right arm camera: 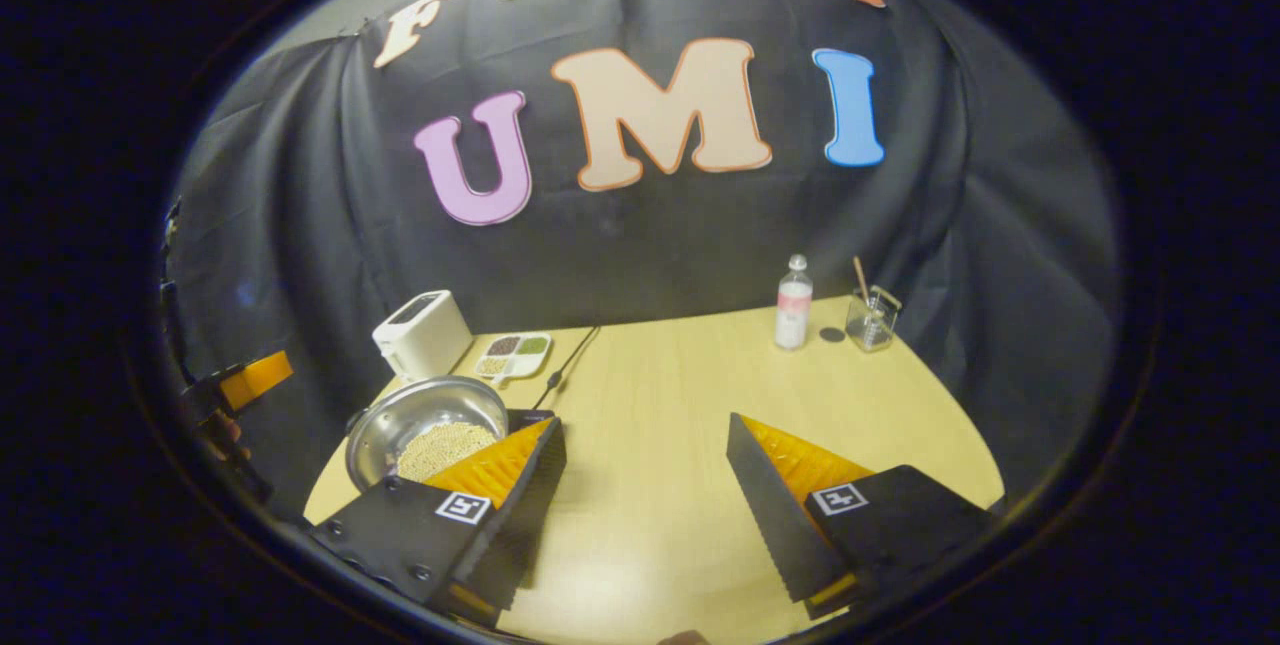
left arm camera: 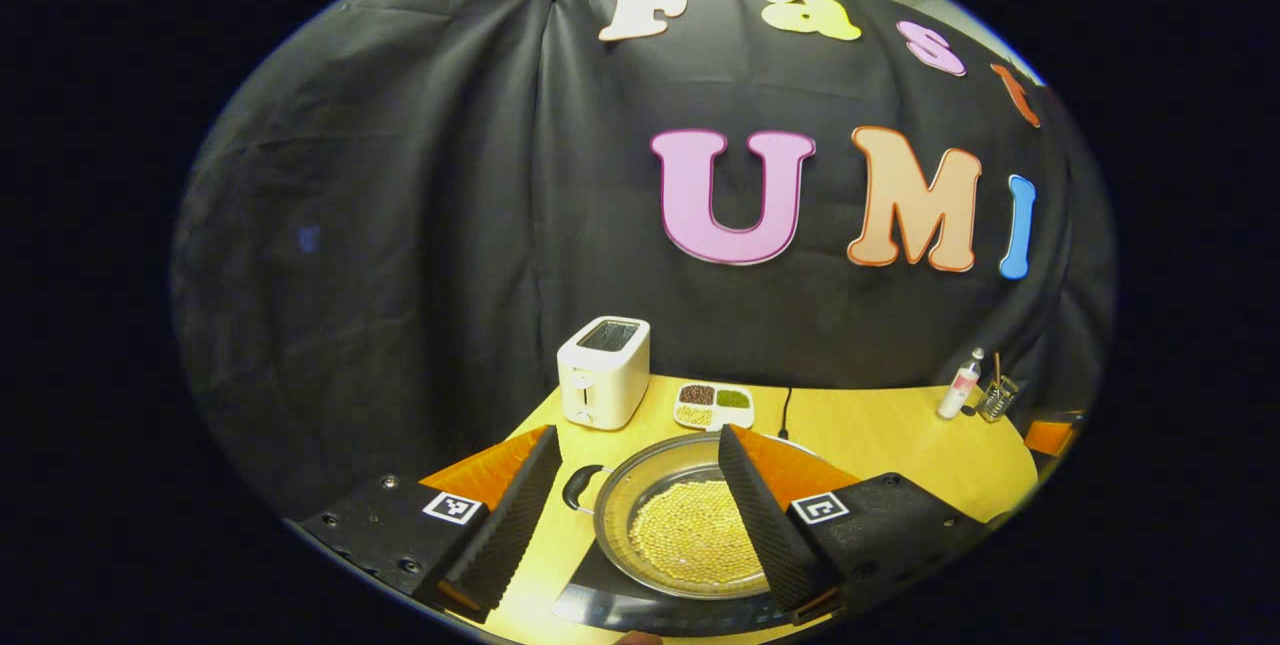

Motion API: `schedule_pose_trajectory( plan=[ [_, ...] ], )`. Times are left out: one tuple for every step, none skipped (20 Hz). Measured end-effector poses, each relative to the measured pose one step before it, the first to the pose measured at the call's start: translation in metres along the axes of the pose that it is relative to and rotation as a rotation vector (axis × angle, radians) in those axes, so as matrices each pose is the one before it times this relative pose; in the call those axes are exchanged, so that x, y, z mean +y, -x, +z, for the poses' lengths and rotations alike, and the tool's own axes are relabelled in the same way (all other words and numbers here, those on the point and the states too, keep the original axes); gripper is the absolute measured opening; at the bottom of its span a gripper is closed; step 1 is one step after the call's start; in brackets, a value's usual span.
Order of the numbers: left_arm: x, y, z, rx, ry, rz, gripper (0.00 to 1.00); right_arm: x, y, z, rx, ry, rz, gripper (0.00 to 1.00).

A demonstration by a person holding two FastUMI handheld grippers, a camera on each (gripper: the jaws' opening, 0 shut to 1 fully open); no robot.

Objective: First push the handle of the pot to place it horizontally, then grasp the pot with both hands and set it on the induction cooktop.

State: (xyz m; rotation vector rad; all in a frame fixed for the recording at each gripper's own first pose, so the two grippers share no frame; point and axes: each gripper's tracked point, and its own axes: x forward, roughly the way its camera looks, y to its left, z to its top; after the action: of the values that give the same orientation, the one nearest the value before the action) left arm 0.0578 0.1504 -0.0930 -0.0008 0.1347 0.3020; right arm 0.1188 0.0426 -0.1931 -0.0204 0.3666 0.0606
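Round steel pot [left arm camera: 690, 525] of yellow beans, bottom centre: rigid, heavy, slippery; best taken at 2 side handles. Left gripper [left arm camera: 630, 510], right gripper [right arm camera: 640, 495] spread wide, empty.

The pot [left arm camera: 690, 525] is seen as silvery metal with a black handle [left arm camera: 580, 487], its inside covered by pale yellow grains in a dotted pattern; the induction cooktop [left arm camera: 600, 605] beneath is glossy black; the table [right arm camera: 680, 395] is light yellow wood; the toaster [left arm camera: 603, 371] is white; the divided dish [left arm camera: 714, 406] is white with brown, green and tan portions; the bottle [right arm camera: 793, 303] is clear with a pinkish-white label; the glass [right arm camera: 871, 320] is clear
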Motion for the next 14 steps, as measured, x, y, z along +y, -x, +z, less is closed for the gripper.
schedule_pose_trajectory(
  plan=[
    [-0.01398, 0.0164, 0.01083, -0.0286, 0.00069, -0.0002, 0.96, -0.00703, 0.01134, 0.01117, -0.0241, 0.00498, 0.01468, 0.92],
    [-0.01467, 0.0163, 0.01282, -0.0353, 0.00054, -0.00312, 0.96, -0.0081, 0.01203, 0.0109, -0.02696, 0.00439, 0.01206, 0.92],
    [-0.01664, 0.01086, 0.01071, -0.02662, -0.0037, -0.0097, 0.97, -0.00664, 0.01172, 0.01262, -0.03214, 0.00338, 0.01539, 0.92],
    [-0.01317, 0.01304, 0.00826, -0.0206, -0.00103, -0.00145, 0.96, -0.00693, 0.01042, 0.01229, -0.03676, 0.00201, 0.01631, 0.92],
    [-0.01168, 0.01082, 0.00464, -0.01077, 0.00203, -0.00043, 0.96, -0.00528, 0.00865, 0.01162, -0.03022, 0.00203, 0.01347, 0.92],
    [-0.0131, 0.00973, 0.00442, -0.00973, 0.00431, -0.00172, 0.96, -0.00764, 0.00985, 0.0112, -0.02985, 0.00153, 0.00582, 0.92],
    [-0.01377, 0.01049, 0.00493, -0.0095, 0.00588, -0.00463, 0.96, -0.00755, 0.0079, 0.01631, -0.02916, -0.0005, 0.00641, 0.92],
    [-0.01336, 0.00835, 0.00343, -0.0108, 0.00279, -0.00855, 0.96, -0.00407, 0.00884, 0.01098, -0.03051, -0.00283, 0.00926, 0.91],
    [-0.01202, 0.00733, 0.00274, -0.00798, 0.00099, -0.00399, 0.96, -0.00369, 0.00918, 0.00887, -0.02277, -0.00227, 0.01213, 0.91],
    [-0.01209, 0.00717, 0.00232, -0.00553, -0.00116, -0.00678, 0.96, -0.00246, 0.00952, 0.00779, -0.01779, -0.00026, 0.01494, 0.92],
    [-0.00971, 0.00478, 0.00187, -0.00378, -0.00128, -0.00406, 0.96, -0.00237, 0.00785, 0.00469, -0.00877, 0.00377, 0.0101, 0.91],
    [-0.00882, 0.00521, 0.00214, -0.00491, -0.00279, -0.00103, 0.96, -0.00418, 0.00858, 0.00613, -0.01352, 0.00764, 0.00861, 0.91],
    [-0.00843, 0.00376, 0.00201, -0.00523, -0.00656, -0.00262, 0.96, -0.00255, 0.00425, 0.00456, -0.01066, 0.00553, 0.0049, 0.91],
    [-0.00793, 0.00381, 0.00162, -0.00453, -0.00877, -0.00257, 0.94, -0.00179, 0.00411, 0.00493, -0.01219, 0.00433, 0.00452, 0.91]
  ],
)
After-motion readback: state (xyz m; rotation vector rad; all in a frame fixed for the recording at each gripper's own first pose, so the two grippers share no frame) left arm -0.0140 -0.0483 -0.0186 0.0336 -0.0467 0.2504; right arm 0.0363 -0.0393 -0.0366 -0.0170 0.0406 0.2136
